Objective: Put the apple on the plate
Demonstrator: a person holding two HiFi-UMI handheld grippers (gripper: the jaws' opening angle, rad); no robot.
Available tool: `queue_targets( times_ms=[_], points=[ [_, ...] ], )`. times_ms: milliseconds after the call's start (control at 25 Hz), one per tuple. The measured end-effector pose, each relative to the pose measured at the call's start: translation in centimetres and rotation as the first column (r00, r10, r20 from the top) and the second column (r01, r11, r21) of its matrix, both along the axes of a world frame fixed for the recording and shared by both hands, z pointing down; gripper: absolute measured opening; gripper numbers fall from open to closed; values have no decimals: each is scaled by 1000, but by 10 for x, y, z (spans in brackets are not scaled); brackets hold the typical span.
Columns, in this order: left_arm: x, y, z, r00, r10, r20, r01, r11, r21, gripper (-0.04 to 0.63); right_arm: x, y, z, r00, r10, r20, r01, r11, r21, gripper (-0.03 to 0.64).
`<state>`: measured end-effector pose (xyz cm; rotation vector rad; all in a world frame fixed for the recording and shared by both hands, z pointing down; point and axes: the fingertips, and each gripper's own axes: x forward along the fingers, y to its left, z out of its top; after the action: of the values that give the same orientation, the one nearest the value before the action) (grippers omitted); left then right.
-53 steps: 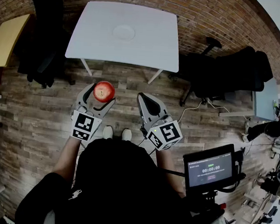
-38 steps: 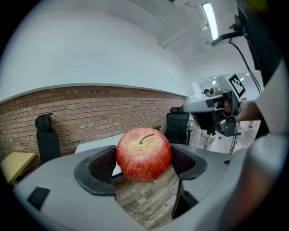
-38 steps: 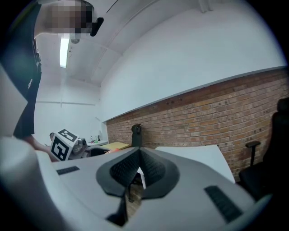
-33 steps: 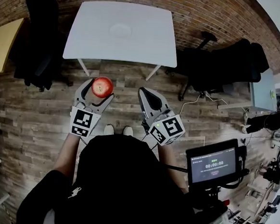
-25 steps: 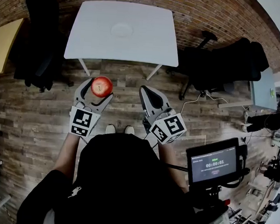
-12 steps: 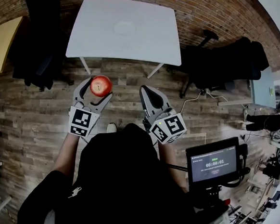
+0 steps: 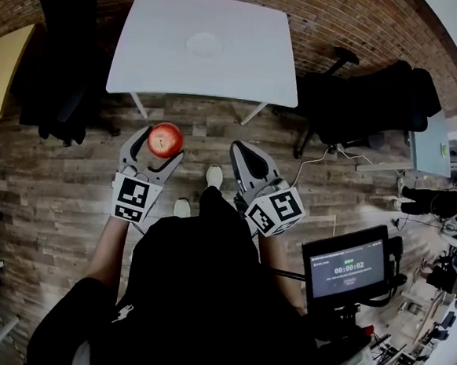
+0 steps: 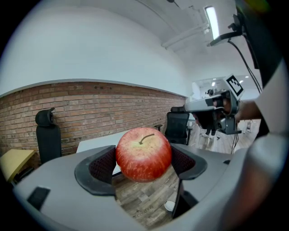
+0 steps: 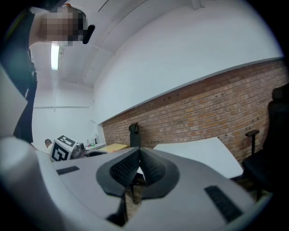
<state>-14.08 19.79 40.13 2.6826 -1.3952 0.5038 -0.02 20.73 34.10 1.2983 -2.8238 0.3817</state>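
Left claw [image 7: 157, 145] grips the apple [image 7: 166, 140], ready for the plate [image 7: 205, 45] on the far table [image 7: 143, 61]; right claw [image 7: 245, 157] is closed and empty.

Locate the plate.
Head view, top centre: the plate sits near the middle of the white table, well beyond the apple held in the left gripper.

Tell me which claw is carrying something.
The left claw: it grips the apple, while the right claw is shut on nothing.
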Motion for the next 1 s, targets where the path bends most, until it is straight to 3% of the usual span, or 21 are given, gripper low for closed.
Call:
queue_targets(
  times_ms=[240,480,1000],
  points=[
    [-9,-4,-4,1000,-17,14,17,1000,-9,383,-10,-9,-6,1000,-22,5,22,1000,2,3],
    [31,-70,11,1000,-15,24,16,1000,-20,383,26,-80,10,999,-34,19,34,999,-6,3],
    [25,-73,7,999,-21,27,22,1000,-8,383,19,-84,5,999,-46,20,46,999,4,3]
  ],
)
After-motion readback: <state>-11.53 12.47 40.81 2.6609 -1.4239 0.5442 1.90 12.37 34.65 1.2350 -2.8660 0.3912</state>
